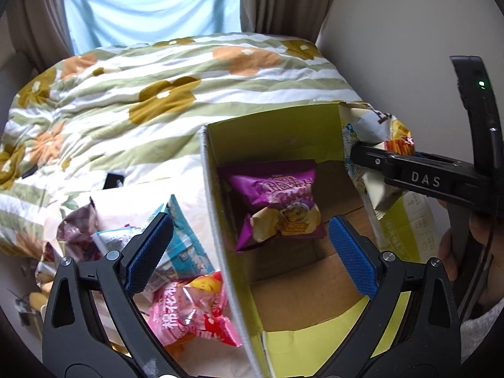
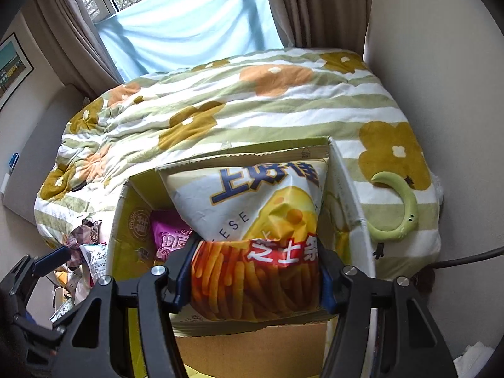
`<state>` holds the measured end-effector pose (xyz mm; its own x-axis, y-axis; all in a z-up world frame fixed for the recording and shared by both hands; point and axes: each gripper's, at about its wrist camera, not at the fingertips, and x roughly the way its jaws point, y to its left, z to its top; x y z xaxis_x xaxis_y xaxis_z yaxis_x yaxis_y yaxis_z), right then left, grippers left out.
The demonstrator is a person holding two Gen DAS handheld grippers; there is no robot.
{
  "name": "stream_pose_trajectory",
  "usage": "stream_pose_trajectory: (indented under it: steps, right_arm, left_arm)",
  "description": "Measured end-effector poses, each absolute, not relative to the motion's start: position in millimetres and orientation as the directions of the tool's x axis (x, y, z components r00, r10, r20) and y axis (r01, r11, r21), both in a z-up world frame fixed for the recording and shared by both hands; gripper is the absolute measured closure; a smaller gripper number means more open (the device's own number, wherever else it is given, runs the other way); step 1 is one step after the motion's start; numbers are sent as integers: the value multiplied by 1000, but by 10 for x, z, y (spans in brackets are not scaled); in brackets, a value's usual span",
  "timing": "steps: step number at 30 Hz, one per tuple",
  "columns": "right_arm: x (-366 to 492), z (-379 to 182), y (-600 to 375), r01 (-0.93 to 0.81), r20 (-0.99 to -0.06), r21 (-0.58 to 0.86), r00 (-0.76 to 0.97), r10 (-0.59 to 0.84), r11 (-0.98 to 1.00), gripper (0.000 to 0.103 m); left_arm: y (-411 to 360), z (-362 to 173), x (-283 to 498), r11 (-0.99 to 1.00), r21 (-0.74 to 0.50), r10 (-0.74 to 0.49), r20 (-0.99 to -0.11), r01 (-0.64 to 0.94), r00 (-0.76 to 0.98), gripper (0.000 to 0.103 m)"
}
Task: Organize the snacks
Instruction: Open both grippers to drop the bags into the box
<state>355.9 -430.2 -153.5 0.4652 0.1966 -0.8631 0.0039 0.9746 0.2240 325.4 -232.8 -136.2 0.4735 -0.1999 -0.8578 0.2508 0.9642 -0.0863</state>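
Observation:
An open cardboard box with yellow-green inner walls stands on the bed. A purple snack bag lies on its floor. My left gripper is open and holds nothing, its fingers either side of the box's left wall. My right gripper is shut on a white and yellow cheese-stick bag, held over the box at its right side. In the left wrist view that cheese-stick bag hangs at the box's right wall, with a finger of the right gripper across it.
Loose snacks lie left of the box: a pink bag, a blue and white bag and a brownish-purple bag. A flowered striped quilt covers the bed. A green crescent toy lies right of the box. Walls and curtains stand behind.

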Motion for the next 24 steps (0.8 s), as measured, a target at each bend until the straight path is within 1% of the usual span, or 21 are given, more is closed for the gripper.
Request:
stream_pose_trajectory:
  steps: [2,4,5,8,13,19,24]
  right_arm:
    - [3636,-1634,-4293,1,-863,272,442,244,962,36]
    - [3691,-1723,-4307,16,-867,284,431,250,959,5]
    - [3707,-1766,-4311,21,-872,271,428,236,962,2]
    - [3639,-1808,-4320,6,-879,210,439,186,978,2]
    - [3427,-1748,-4349,-29,-872,170,460,164,985,2]
    - [3233,-1477,-4473,-33,-840,201,509,190,979,2]
    - [3058,-1188,-4503,-31,-823,178,544,166,984,2]
  left_arm:
    - [-2287,-1366,3256,965,-93,-202,-857,244,473,5]
    - [-2247,-1377,3261,966,-112,-213,-857,233,470,5]
    - [-2232,-1388,3263,966,-122,-219,-857,230,466,5]
    - [-2208,-1426,3258,966,-133,-223,-860,220,458,5]
    - [-2238,-1415,3231,970,-124,-211,-858,210,467,5]
    - [-2297,-1229,3132,973,-105,-198,-838,205,509,5]
    - [-2350,-967,2963,977,-97,-187,-813,190,551,5]
